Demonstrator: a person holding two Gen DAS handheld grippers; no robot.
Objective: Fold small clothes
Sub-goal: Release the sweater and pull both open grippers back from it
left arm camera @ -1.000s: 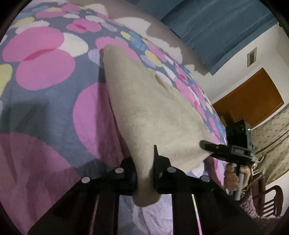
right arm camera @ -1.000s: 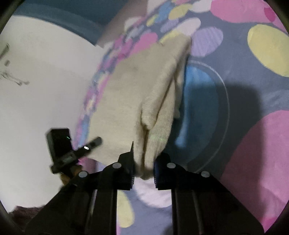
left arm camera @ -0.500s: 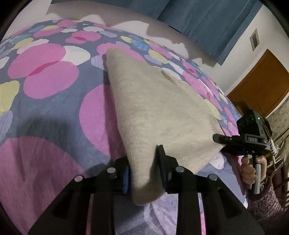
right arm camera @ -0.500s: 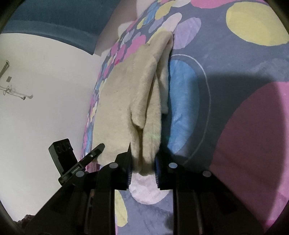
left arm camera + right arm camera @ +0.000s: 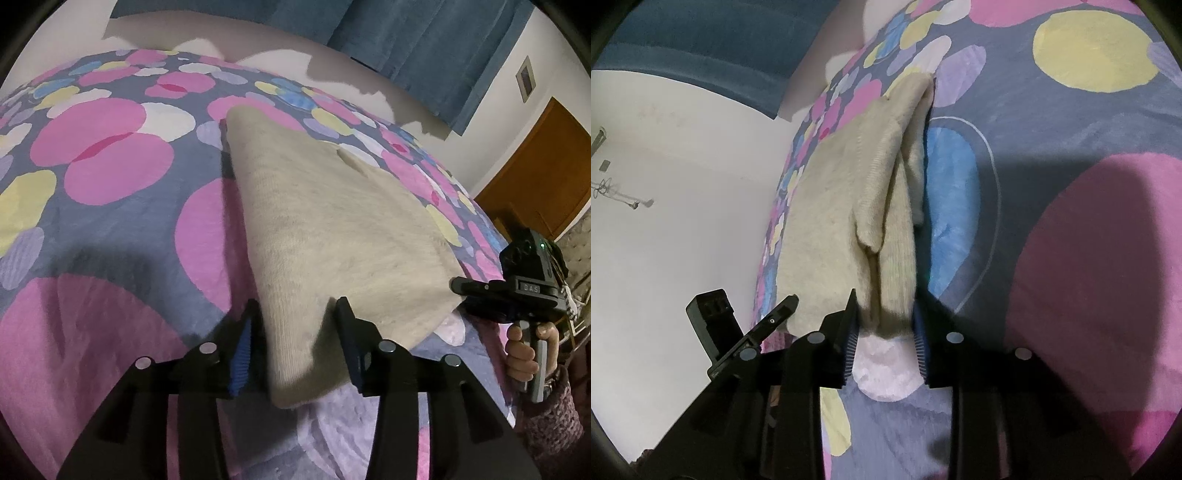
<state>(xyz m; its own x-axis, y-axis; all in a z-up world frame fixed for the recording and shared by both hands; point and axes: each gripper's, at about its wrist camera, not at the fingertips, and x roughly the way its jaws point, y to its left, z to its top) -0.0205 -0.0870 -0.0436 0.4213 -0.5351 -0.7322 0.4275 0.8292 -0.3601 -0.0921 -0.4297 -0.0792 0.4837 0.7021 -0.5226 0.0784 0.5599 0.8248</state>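
The left gripper (image 5: 295, 325) has just been opening, jaws apart around the near corner of the beige knit garment (image 5: 332, 229), which lies folded on the spotted bedspread (image 5: 110, 229). The right gripper (image 5: 884, 326), jaws likewise parting, straddles the garment's other near corner.

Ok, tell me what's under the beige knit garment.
The beige knit garment lies on the spotted bedspread, whose pink, blue and white spots show around its edges. Whatever sits directly beneath the fabric, and between its folded layers, is covered.
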